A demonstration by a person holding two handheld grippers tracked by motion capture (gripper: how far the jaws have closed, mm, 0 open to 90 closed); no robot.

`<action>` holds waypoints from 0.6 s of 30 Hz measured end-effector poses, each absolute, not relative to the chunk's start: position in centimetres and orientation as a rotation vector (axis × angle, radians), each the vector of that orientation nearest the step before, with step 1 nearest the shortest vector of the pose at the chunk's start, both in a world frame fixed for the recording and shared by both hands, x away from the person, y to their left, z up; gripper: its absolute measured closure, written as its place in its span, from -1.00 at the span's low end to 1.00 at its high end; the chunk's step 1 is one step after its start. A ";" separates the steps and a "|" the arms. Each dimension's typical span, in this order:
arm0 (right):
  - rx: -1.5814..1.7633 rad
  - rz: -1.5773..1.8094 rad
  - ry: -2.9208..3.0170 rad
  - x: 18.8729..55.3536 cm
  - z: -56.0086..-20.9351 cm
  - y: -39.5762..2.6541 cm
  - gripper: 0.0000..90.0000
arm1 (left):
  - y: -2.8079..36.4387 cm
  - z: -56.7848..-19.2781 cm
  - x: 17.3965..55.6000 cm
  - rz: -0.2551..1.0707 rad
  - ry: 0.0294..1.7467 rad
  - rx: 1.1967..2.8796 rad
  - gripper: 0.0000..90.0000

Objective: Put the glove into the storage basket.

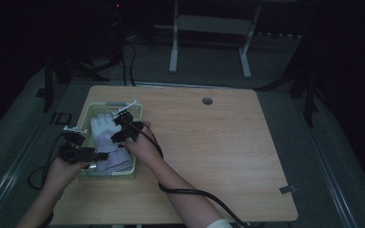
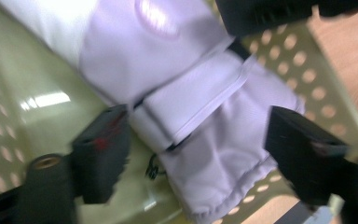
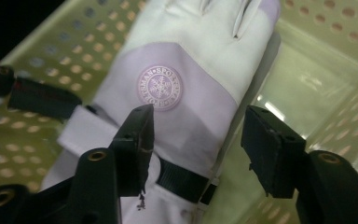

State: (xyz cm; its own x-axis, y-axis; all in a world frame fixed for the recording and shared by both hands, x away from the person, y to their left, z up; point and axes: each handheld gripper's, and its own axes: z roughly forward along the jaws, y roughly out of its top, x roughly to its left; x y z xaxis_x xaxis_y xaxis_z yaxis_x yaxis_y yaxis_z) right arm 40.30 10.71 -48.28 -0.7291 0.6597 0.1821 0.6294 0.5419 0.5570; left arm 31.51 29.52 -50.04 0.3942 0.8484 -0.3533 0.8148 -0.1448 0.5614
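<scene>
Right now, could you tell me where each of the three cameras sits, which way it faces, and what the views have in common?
High view: fixed above the person's side, looking forward and down on the wooden table; both forearms enter from below, left gripper and right gripper over the green basket.
Left gripper view: rides the left gripper, facing down at the glove's cuff; its open jaws show.
Right gripper view: rides the right gripper, facing the glove's back with its round logo; open jaws show.
Shared: all see the white-and-lilac glove in the basket.
</scene>
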 end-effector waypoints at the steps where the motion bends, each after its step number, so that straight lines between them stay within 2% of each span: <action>1: 1.129 0.970 2.720 40.3 -48.1 10.5 -0.15 | 29.5 -49.8 31.3 0.097 1.407 1.951 -0.64; 5: 1.096 1.066 2.699 39.9 -46.9 9.5 -0.30 | 29.4 -49.0 30.6 0.224 1.371 1.872 -0.91; 8: 1.066 1.105 2.713 39.9 -46.3 8.3 -0.60 | 28.9 -48.6 30.3 0.260 1.354 1.844 -0.96; 10: 1.017 1.108 2.693 39.8 -46.0 7.5 -0.57 | 28.3 -48.3 30.1 0.311 1.341 1.851 -1.00; 14: 0.980 1.111 2.676 39.7 -45.8 5.7 -0.64 | 26.8 -48.1 30.1 0.274 1.294 1.853 -1.00; 18: 0.971 1.116 2.652 39.7 -45.5 4.2 -0.66 | 25.3 -47.8 29.9 0.292 1.254 1.835 -1.00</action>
